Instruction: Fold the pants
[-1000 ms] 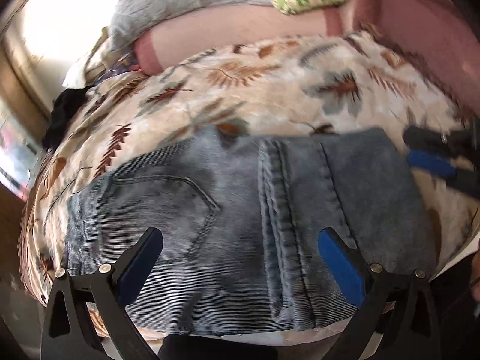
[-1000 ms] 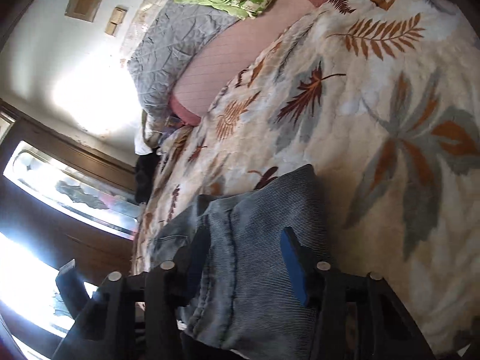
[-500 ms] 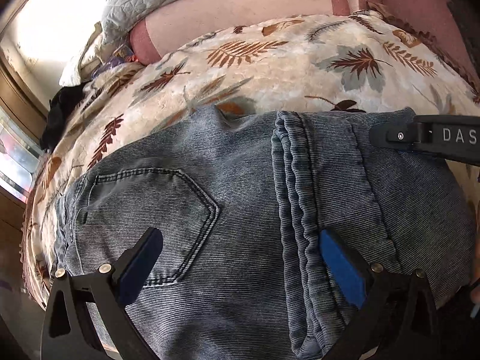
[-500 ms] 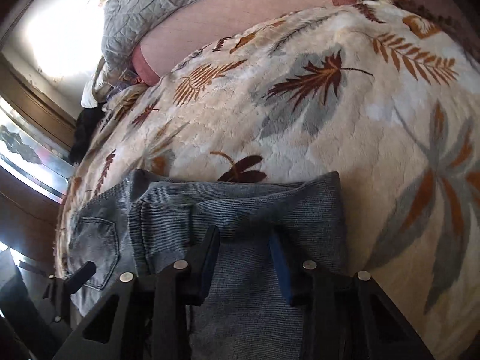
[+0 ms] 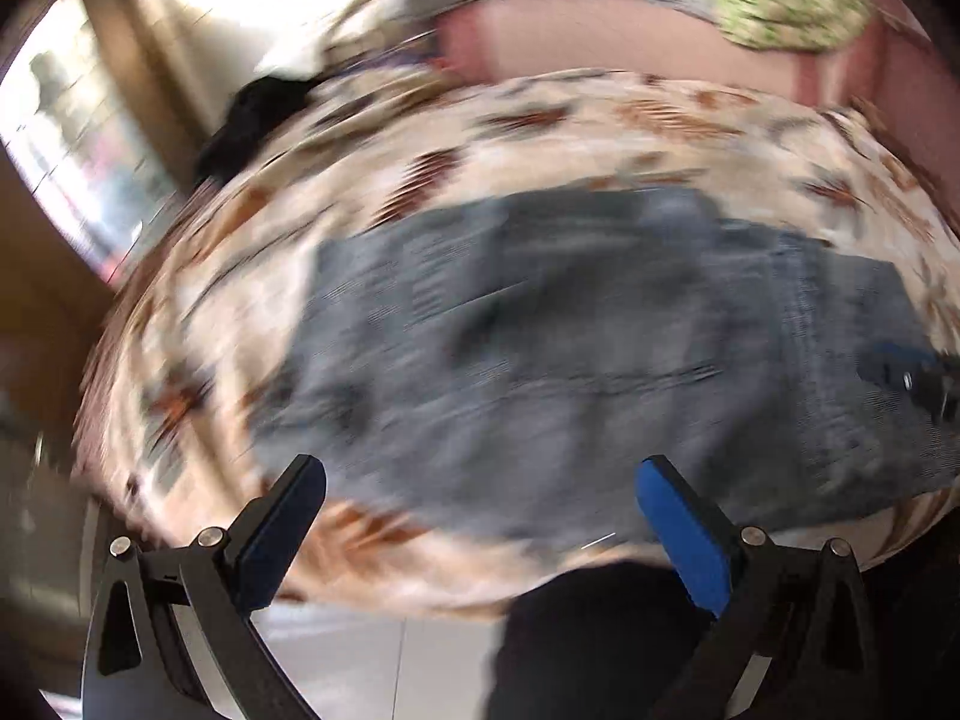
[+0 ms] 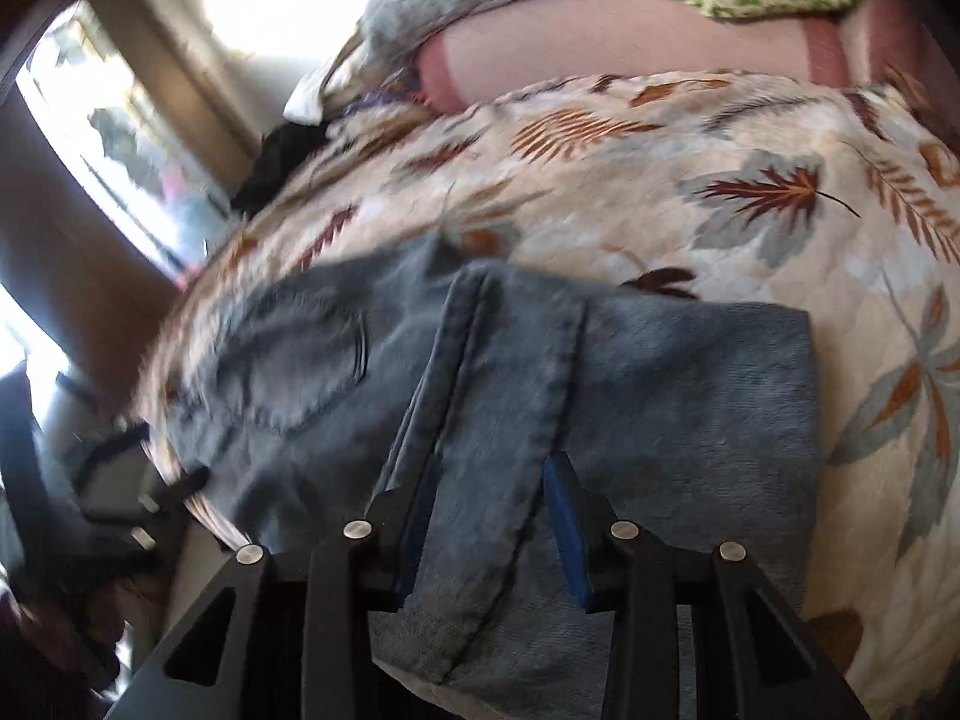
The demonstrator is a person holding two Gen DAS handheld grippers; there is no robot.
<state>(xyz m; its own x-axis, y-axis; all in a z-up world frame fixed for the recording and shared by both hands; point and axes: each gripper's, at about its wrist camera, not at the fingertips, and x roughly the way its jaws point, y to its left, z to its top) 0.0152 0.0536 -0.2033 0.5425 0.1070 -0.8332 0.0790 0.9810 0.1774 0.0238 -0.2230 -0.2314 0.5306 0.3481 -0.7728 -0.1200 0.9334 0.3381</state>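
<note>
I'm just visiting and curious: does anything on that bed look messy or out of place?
Nothing stands out. The folded jeans lie flat on the leaf-print blanket, a thick seam fold running across the top. Pillows are heaped at the far end.

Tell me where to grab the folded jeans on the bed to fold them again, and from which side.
Probably the jeans are best gripped at the thick folded edge nearest the camera, where the doubled seam runs down. Come from the bed's near side: that edge hangs toward you, while the rest lies flat on the blanket. The right gripper already straddles that ridge; the left gripper is open and empty.
</note>
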